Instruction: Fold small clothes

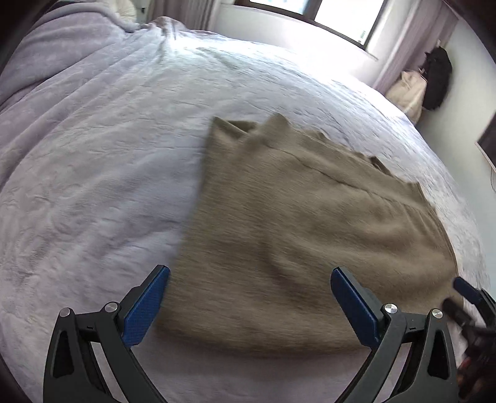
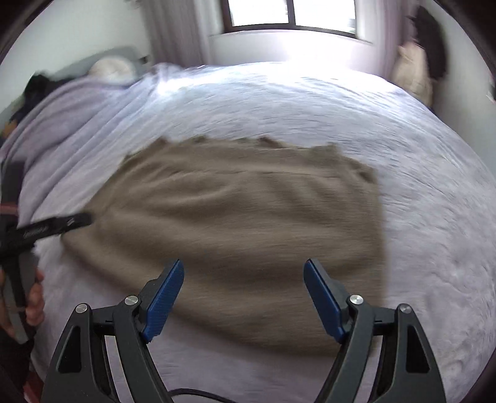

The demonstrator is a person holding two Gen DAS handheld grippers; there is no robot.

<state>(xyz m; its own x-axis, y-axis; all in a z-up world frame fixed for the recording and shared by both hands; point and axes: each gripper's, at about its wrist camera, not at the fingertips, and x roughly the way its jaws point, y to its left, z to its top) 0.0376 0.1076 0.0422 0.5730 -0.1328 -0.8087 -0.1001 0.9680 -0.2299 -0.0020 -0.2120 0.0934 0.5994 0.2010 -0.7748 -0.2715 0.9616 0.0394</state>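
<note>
Both grippers hang above the near hem with nothing held: the left gripper and right gripper each stand with jaws wide apart. Beyond them, the tan garment lies spread mostly flat on the lilac bedspread, its far edge uneven. Judged from this layout, further folds remain outstanding. A window stands farthest back.
</note>
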